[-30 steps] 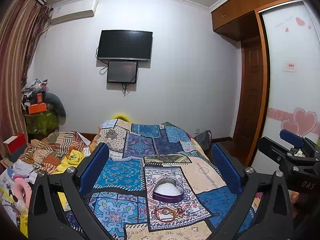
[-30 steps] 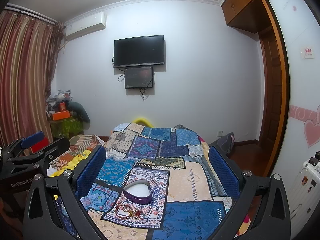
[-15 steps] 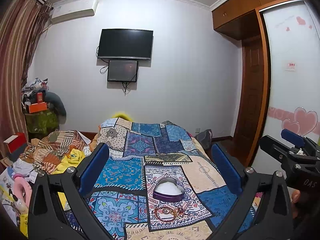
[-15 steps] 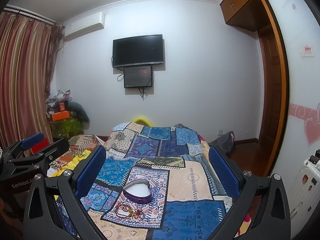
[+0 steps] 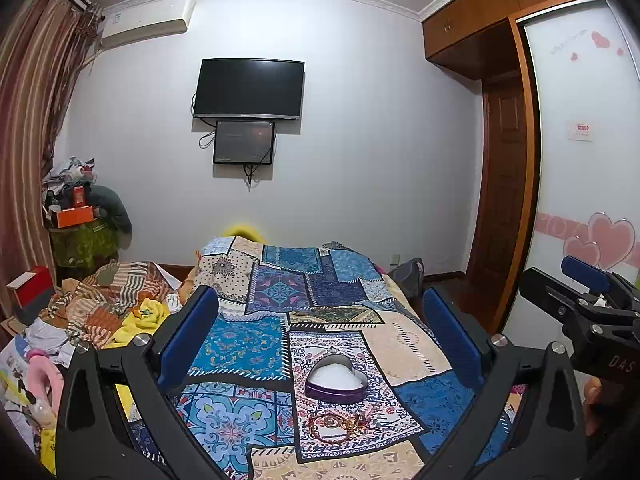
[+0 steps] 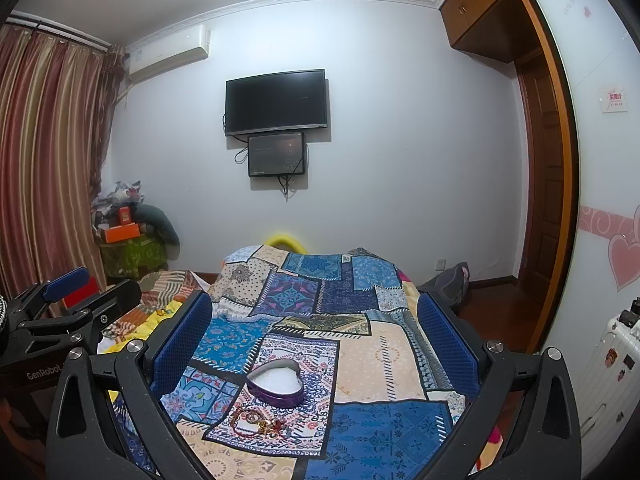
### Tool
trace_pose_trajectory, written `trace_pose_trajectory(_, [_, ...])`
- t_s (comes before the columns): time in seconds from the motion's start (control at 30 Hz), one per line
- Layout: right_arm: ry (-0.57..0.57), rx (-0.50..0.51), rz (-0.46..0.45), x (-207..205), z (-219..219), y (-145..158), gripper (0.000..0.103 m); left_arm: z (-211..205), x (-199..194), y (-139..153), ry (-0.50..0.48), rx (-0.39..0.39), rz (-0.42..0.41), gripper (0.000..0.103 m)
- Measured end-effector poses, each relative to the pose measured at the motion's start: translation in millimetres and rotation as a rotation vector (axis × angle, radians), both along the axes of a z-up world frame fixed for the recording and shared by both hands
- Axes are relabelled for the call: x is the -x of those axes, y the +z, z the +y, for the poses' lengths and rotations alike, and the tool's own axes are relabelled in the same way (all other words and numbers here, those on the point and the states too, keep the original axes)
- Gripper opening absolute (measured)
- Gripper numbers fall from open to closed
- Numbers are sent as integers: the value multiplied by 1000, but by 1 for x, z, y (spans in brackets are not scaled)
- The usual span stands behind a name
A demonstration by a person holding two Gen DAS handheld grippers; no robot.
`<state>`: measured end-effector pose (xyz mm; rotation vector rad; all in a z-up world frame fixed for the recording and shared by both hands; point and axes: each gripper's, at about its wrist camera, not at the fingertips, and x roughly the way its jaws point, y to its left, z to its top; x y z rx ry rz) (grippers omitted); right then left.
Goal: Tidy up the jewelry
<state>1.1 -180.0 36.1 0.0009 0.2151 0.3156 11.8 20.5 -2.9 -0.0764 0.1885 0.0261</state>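
Note:
A purple heart-shaped box [image 5: 336,380] with a white lining lies open on the patchwork bed cover [image 5: 248,344]; it also shows in the right wrist view [image 6: 276,385]. A small tangle of red and gold jewelry [image 5: 338,426] lies just in front of it, also in the right wrist view [image 6: 258,426]. My left gripper [image 5: 320,334] is open and empty, held above the bed. My right gripper [image 6: 314,336] is open and empty too, to the right of the left one.
Piled clothes and bedding [image 5: 108,308] lie left of the bed. A red box [image 5: 30,290] and a cluttered stand [image 5: 80,236] stand by the curtain. A wardrobe door [image 5: 584,168] is on the right; a white suitcase [image 6: 608,372] stands near it.
Both views have shifted only very slightly. The box, jewelry and both grippers stay as they were.

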Motion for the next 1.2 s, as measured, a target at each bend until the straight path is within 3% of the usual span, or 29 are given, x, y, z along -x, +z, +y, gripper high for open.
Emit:
trace_pose_trajectory(0.97, [1, 6, 7, 0, 2, -2, 102, -8, 3, -3, 2, 1, 4, 103])
trace_pose_trajectory(1.2, [-3, 18, 46, -13, 3, -10, 102, 0, -9, -10, 11, 13, 33, 103])
